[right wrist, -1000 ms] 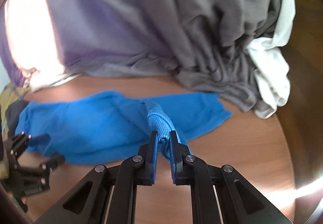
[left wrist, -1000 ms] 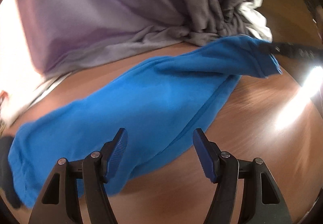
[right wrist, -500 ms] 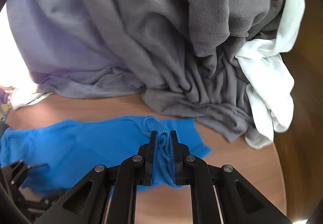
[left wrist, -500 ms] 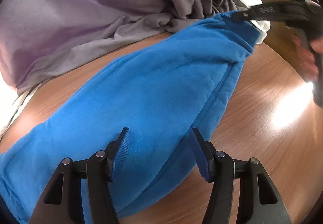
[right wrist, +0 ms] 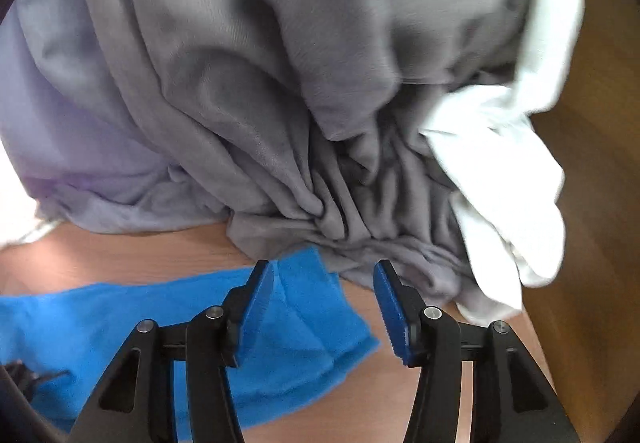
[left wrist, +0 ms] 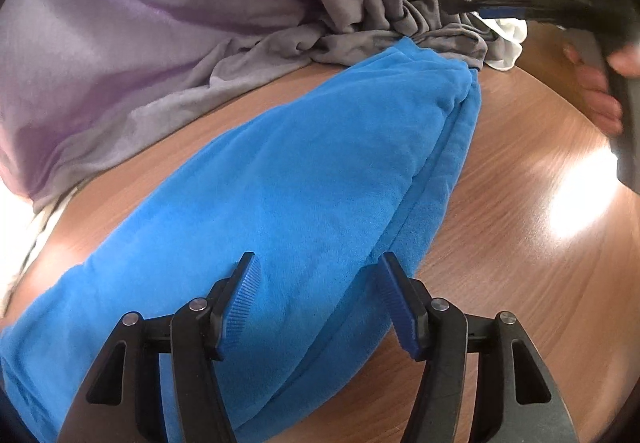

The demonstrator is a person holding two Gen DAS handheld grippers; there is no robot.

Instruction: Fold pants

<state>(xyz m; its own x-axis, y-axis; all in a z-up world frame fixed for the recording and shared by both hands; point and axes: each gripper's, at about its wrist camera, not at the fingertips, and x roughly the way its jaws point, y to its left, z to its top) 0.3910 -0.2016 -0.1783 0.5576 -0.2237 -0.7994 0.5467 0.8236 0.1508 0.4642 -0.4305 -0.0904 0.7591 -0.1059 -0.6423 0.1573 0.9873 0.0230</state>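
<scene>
The blue pants lie folded lengthwise on the wooden table, stretching from the near left to the far right. My left gripper hovers open just over their near part, its blue pads apart and not pressing the cloth. In the right wrist view the far end of the pants lies flat on the table. My right gripper is above it with its jaws opening; the cloth has dropped free below them. In the left wrist view the right gripper shows at the top right, held by a hand.
A big heap of grey and lilac clothes fills the back of the table and touches the far end of the pants. A white garment lies at the heap's right side. Bare wood shows right of the pants.
The right gripper, shut on the pants' end in the earlier frames, has opened and let it drop onto the table. The left gripper moved in over the pants and stayed open.
</scene>
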